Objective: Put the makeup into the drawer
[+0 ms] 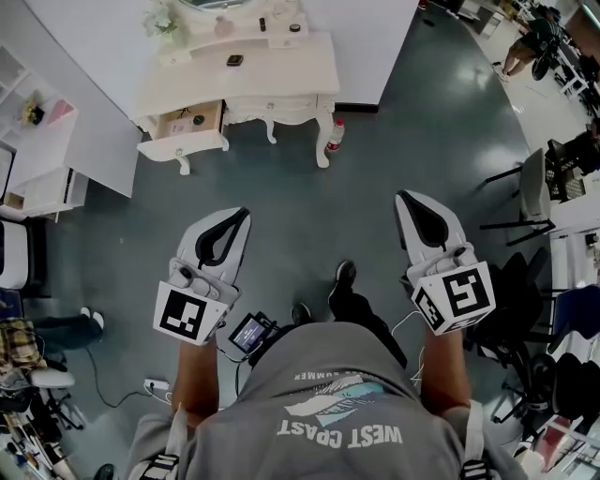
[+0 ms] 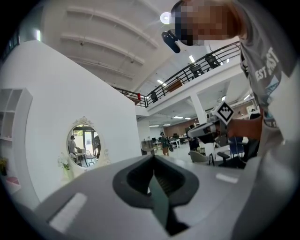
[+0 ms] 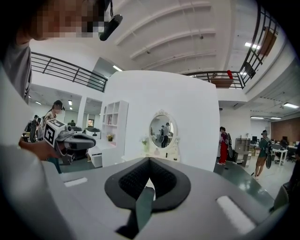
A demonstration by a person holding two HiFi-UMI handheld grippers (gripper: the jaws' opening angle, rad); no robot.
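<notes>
A white dressing table (image 1: 281, 80) with an oval mirror (image 3: 161, 131) stands ahead against a white wall. Its left drawer (image 1: 187, 127) is pulled open, with a small dark item inside. On the tabletop lie a dark compact (image 1: 234, 60) and a few other small makeup items (image 1: 294, 28). My left gripper (image 1: 240, 217) and right gripper (image 1: 407, 199) are held out level over the grey floor, well short of the table. Each is shut with nothing between its jaws, as the left gripper view (image 2: 153, 157) and the right gripper view (image 3: 149, 159) also show.
A bottle (image 1: 334, 138) stands on the floor beside the table's right leg. A white shelf unit (image 1: 37, 141) is at the left, and chairs (image 1: 534, 187) and desks at the right. A cable and power strip (image 1: 155, 384) lie on the floor near my feet.
</notes>
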